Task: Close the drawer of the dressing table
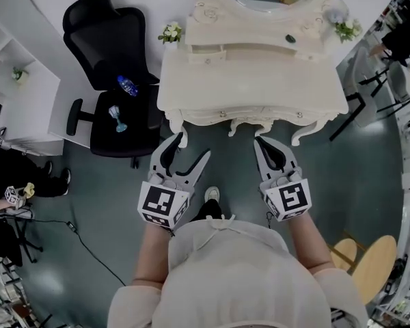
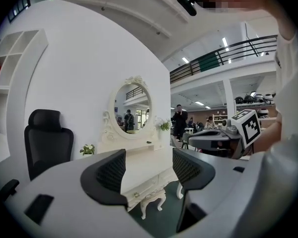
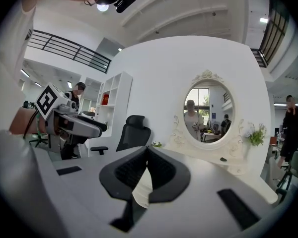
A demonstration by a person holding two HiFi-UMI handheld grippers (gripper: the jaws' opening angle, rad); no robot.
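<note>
The cream dressing table (image 1: 260, 80) with its oval mirror stands ahead of me in the head view. The drawer fronts (image 1: 256, 114) along its front edge look flush with the frame. My left gripper (image 1: 190, 145) hangs a little short of the table's left front leg, jaws wide open and empty. Between its pads (image 2: 111, 172) in the left gripper view I see the table top (image 2: 146, 162) and a drawer knob (image 2: 136, 195). My right gripper (image 1: 262, 142) is shut on nothing, just short of the table's front. Its fingertips (image 3: 139, 157) meet in the right gripper view.
A black office chair (image 1: 113, 60) stands left of the table, with a blue bottle (image 1: 126, 85) and a small glass object (image 1: 116, 118) on its seat. A white shelf unit (image 1: 20, 94) is at far left, a wooden stool (image 1: 369, 265) at lower right. Small flower pots (image 1: 170, 33) sit on the table corners.
</note>
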